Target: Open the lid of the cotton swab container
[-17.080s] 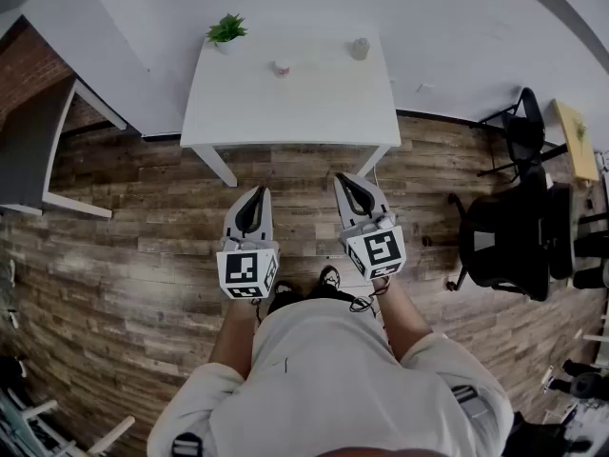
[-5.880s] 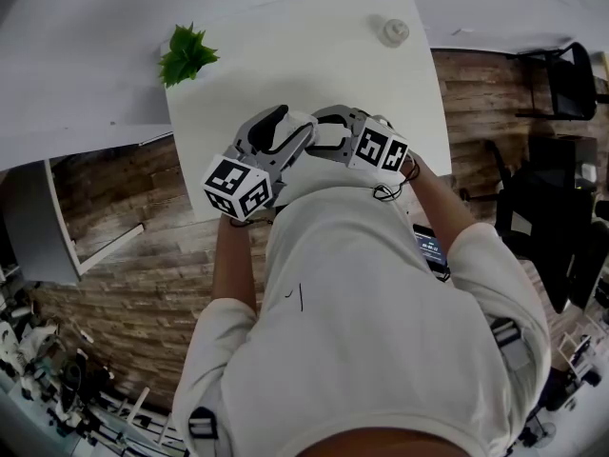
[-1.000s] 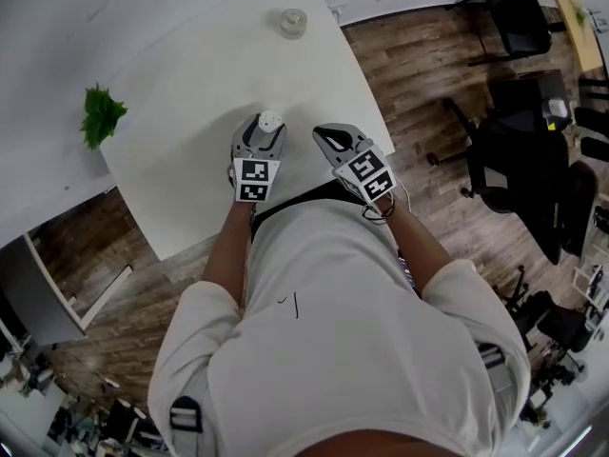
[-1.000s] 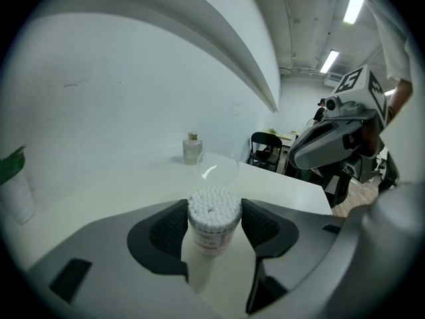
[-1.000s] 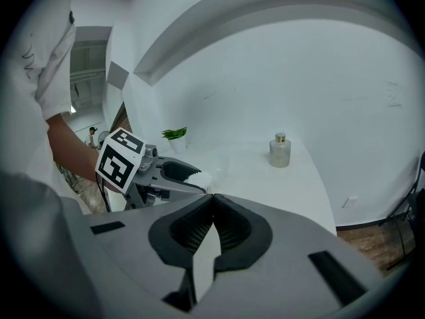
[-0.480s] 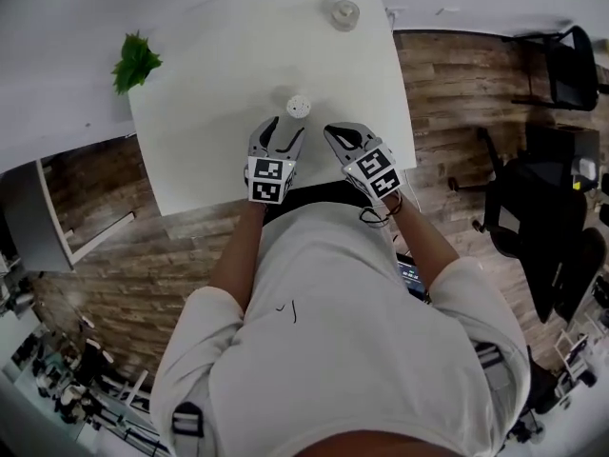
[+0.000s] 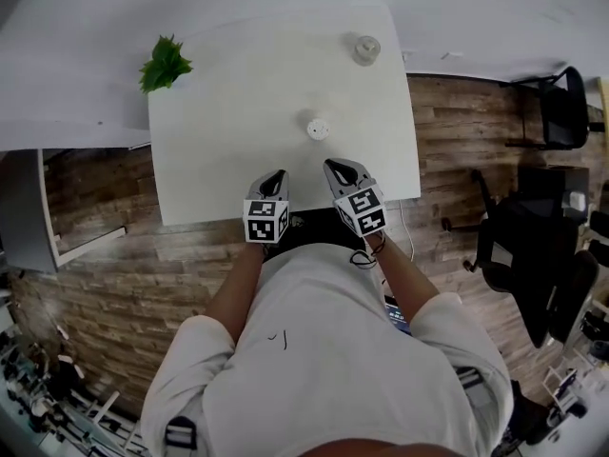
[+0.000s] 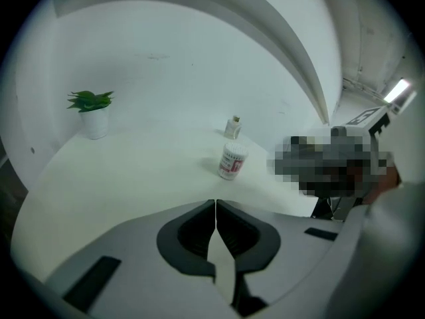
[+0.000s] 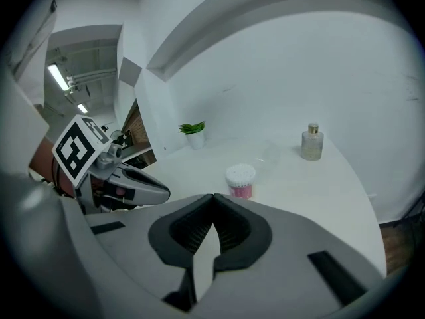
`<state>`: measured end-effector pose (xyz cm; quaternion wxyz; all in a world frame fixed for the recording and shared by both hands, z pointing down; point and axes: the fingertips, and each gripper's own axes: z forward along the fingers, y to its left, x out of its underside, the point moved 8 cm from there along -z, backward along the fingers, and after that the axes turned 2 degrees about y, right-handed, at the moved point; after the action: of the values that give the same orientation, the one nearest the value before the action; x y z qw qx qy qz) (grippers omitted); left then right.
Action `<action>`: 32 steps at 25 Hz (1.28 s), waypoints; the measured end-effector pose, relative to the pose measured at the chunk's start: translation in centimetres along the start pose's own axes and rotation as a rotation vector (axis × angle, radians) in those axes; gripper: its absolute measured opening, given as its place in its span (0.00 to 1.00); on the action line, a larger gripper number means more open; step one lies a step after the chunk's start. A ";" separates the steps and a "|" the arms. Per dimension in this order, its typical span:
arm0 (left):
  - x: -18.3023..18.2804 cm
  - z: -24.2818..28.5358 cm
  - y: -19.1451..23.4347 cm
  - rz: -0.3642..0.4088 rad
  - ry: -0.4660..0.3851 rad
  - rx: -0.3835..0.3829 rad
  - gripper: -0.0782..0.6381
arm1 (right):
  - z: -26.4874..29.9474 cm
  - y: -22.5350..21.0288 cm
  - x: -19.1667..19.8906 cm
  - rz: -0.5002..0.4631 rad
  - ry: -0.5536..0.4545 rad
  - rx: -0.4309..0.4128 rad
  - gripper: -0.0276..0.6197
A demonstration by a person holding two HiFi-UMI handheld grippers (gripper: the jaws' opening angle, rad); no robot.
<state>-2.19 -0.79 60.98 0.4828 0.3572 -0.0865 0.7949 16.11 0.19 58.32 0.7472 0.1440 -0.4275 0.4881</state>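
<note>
We have pulled the left gripper (image 7: 275,177) and right gripper (image 7: 335,168), fingers (image 8: 189,234) pressed together, back from the cotton swab container (image 7: 318,129)

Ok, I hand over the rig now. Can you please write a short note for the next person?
Left gripper: shut, empty, over the near edge of the table.
Right gripper: shut, empty, beside it.
Swab container: upright mid-table, ahead of both grippers, touched by neither.
Done, it seems: swab tips show bare on top; a faint clear shape behind the container may be the lid.
Left: probably nothing; check the lid first.
</note>
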 end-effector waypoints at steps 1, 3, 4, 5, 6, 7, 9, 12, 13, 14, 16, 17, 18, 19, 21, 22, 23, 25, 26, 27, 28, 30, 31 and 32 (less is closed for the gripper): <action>0.4 -0.6 0.1 -0.001 -0.007 0.007 0.14 | -0.1 0.9 0.1 -0.001 -0.004 0.014 0.04; 1.5 -2.1 0.4 -0.010 -0.023 0.021 0.14 | -0.5 3.0 0.6 0.006 -0.011 0.043 0.04; 2.1 -3.0 0.5 -0.016 -0.031 0.027 0.14 | -0.7 4.2 1.0 0.021 -0.015 0.055 0.04; 2.7 -3.8 0.6 -0.019 -0.040 0.034 0.14 | -1.0 5.3 1.5 0.043 -0.018 0.067 0.04; 3.4 -4.5 0.7 -0.021 -0.048 0.041 0.14 | -1.2 6.2 2.0 0.067 -0.021 0.079 0.04; 4.0 -5.2 0.9 -0.024 -0.055 0.048 0.14 | -1.4 7.1 2.5 0.088 -0.020 0.093 0.04; 5.1 -6.3 1.0 -0.037 -0.065 0.061 0.14 | -1.9 8.5 3.2 0.117 -0.016 0.122 0.04; 5.6 -7.5 1.0 -0.047 -0.098 0.064 0.14 | -3.2 10.0 3.4 0.114 -0.024 0.154 0.04; 5.4 -8.0 0.9 -0.047 -0.115 0.061 0.14 | -3.8 10.2 3.2 0.103 -0.028 0.162 0.04; 5.0 -8.4 0.8 -0.050 -0.135 0.058 0.14 | -4.4 10.3 3.0 0.094 -0.034 0.171 0.04; 3.8 -9.6 0.5 -0.055 -0.186 0.054 0.14 | -5.6 10.2 2.1 0.079 -0.057 0.190 0.04; 2.9 -10.2 0.4 -0.053 -0.214 0.050 0.14 | -6.1 9.9 1.4 0.073 -0.075 0.200 0.04; 1.8 -10.8 0.4 -0.046 -0.243 0.045 0.14 | -6.6 9.7 0.5 0.066 -0.098 0.210 0.04; 0.8 -11.4 0.3 -0.036 -0.271 0.040 0.14 | -7.1 9.4 -0.5 0.059 -0.123 0.220 0.04; -1.5 -12.6 0.1 -0.005 -0.328 0.030 0.14 | -8.2 8.8 -2.7 0.040 -0.180 0.239 0.04; -2.7 -13.2 -0.1 0.013 -0.357 0.025 0.14 | -8.7 8.5 -4.0 0.026 -0.209 0.248 0.04; -3.9 -13.7 -0.3 0.032 -0.386 0.019 0.14 | -9.3 8.2 -5.2 0.010 -0.238 0.255 0.04; -6.2 -14.6 -0.8 0.067 -0.447 0.007 0.14 | -10.6 7.8 -7.5 -0.020 -0.293 0.256 0.04; -7.3 -15.1 -1.1 0.084 -0.474 -0.001 0.14 | -11.2 7.6 -8.6 -0.035 -0.318 0.254 0.04; -8.3 -15.6 -1.4 0.099 -0.496 -0.011 0.14 | -11.8 7.5 -9.6 -0.050 -0.340 0.252 0.04; -9.2 -16.0 -1.7 0.111 -0.514 -0.020 0.14 | -12.5 7.4 -10.5 -0.067 -0.358 0.253 0.04; -10.9 -17.0 -2.2 0.122 -0.547 -0.037 0.14 | -13.8 7.1 -12.1 -0.101 -0.387 0.263 0.04; -11.6 -17.5 -2.4 0.123 -0.566 -0.045 0.14 | -14.4 6.9 -12.8 -0.116 -0.400 0.270 0.04; -12.3 -18.0 -2.7 0.123 -0.586 -0.052 0.14 | -15.1 6.6 -13.4 -0.131 -0.413 0.276 0.04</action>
<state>-5.27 0.65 39.29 0.3973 0.5531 -0.2637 0.6831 15.83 4.80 37.60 0.6473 0.3687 -0.4903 0.4525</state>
